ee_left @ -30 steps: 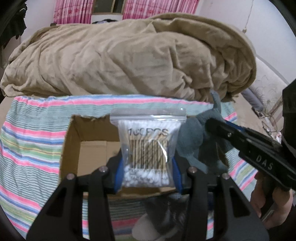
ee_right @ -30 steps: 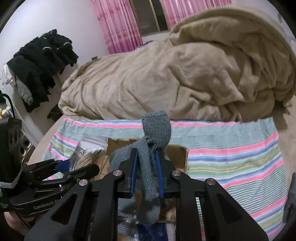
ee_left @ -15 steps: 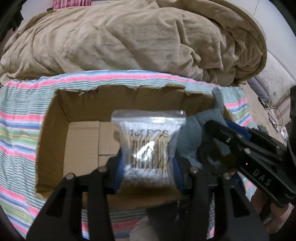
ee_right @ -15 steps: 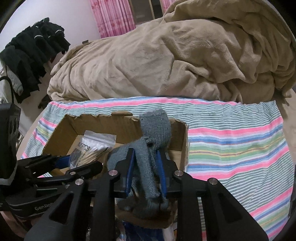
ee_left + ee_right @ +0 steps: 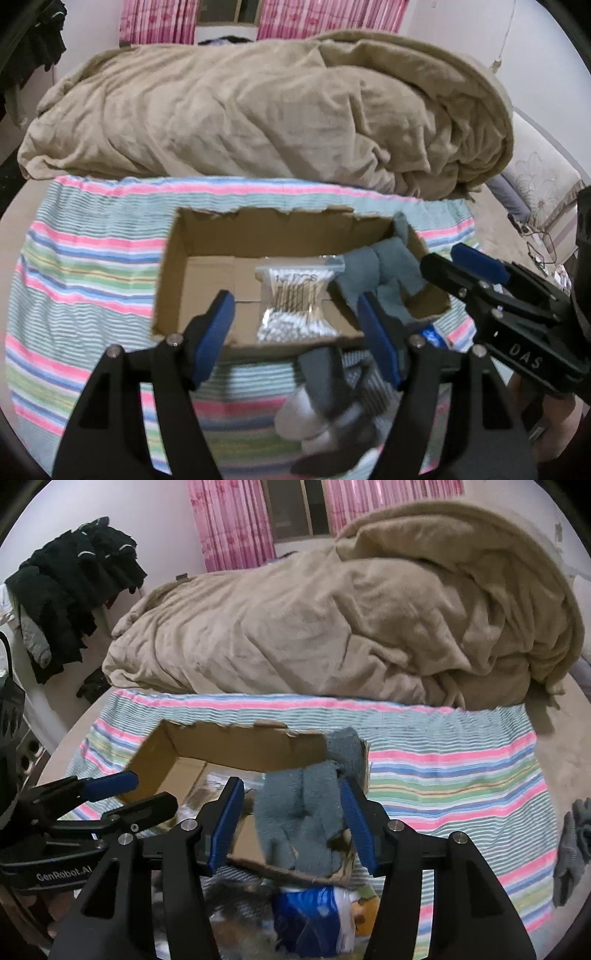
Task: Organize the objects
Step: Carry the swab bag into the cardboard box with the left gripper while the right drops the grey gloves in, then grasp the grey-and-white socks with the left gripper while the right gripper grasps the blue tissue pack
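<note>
An open cardboard box (image 5: 266, 229) sits on a striped cloth on the bed. A clear bag of cotton swabs (image 5: 297, 301) lies inside it on the box floor. A grey knitted sock (image 5: 384, 269) lies in the box's right end, draped over its corner (image 5: 306, 816). My left gripper (image 5: 297, 332) is open and empty, just in front of the box's near wall. My right gripper (image 5: 291, 819) is open with the grey sock between its spread fingers, not clamped. The box also shows in the right wrist view (image 5: 221, 742).
A large tan blanket (image 5: 266, 110) is piled behind the box. The striped cloth (image 5: 85, 280) spreads around it. Grey and white socks (image 5: 325, 417) and a blue packet (image 5: 317, 915) lie in front of the box. A grey glove (image 5: 572, 845) lies at the right. Dark clothes (image 5: 74, 587) hang at left.
Both grippers opened. The swab bag dropped from the left gripper into the box and the grey sock was released from the right gripper into the box's right end. Both grippers pulled back.
</note>
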